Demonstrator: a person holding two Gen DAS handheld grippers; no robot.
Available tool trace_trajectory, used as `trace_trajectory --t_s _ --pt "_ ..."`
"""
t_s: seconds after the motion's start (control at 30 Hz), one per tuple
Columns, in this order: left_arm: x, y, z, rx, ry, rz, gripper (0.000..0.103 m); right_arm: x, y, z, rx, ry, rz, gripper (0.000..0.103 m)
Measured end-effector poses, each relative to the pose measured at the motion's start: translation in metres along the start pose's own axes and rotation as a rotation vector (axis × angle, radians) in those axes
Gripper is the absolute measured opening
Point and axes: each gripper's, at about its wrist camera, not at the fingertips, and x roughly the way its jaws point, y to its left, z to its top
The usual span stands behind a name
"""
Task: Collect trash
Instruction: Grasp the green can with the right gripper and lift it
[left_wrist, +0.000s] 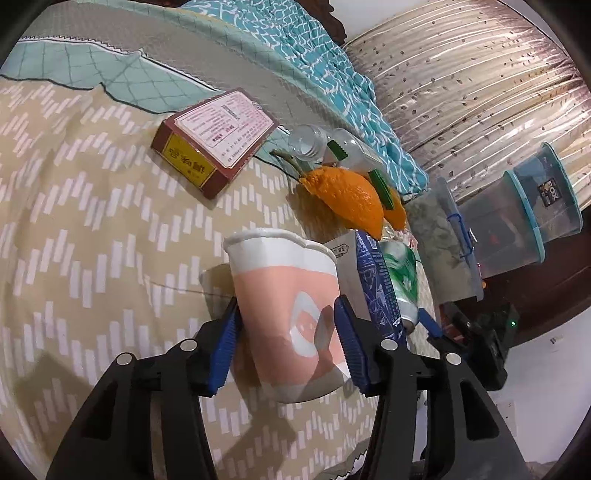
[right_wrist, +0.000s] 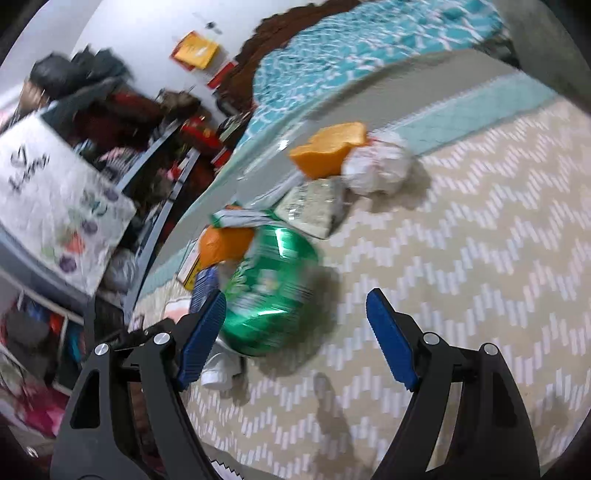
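From the left wrist, the left gripper (left_wrist: 288, 332) straddles a pink-and-white paper cup (left_wrist: 288, 302) standing on the patterned bedspread (left_wrist: 92, 221); the cup's long axis runs up and slightly away from the camera, rim uppermost, and both blue pads appear to press its sides, so the cup looks pinched between them. Just past the cup, to its right, stand a blue carton (left_wrist: 376, 280) and a green can (left_wrist: 402, 273), with orange peel (left_wrist: 351, 199), a clear bottle (left_wrist: 314, 144) and a red box (left_wrist: 218, 140) farther off. From the right wrist, which is blurred, the right gripper (right_wrist: 295, 332) is spread wide and holds nothing; the green can (right_wrist: 269, 291) lies ahead and toward its left finger, apparently touching that pad, well clear of the right one. The can's axis is hard to read through the blur. The right hand seems the nearer one to the can, needing a shift leftward to centre it.
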Motion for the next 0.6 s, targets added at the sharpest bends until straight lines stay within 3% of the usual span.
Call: trace_trajectory --t_s 0.27,0.43,0.5,0.6 --pt "0.003 -0.004 0.001 -0.013 0.003 -0.006 0.047 0.042 -0.005 0.011 0.040 0.073 0.081 0.079" --pt "0.004 -0.006 0.000 -0.016 0.006 -0.018 0.049 0.062 0.008 0.014 0.010 0.093 0.074 0.074" --pt "0.004 -0.008 -0.001 -0.008 0.006 -0.022 0.050 0.068 0.009 0.012 0.018 0.115 0.081 0.058" --pt "0.006 -0.009 -0.003 -0.005 0.009 -0.024 0.049 0.074 0.006 0.006 0.072 0.138 0.171 0.035"
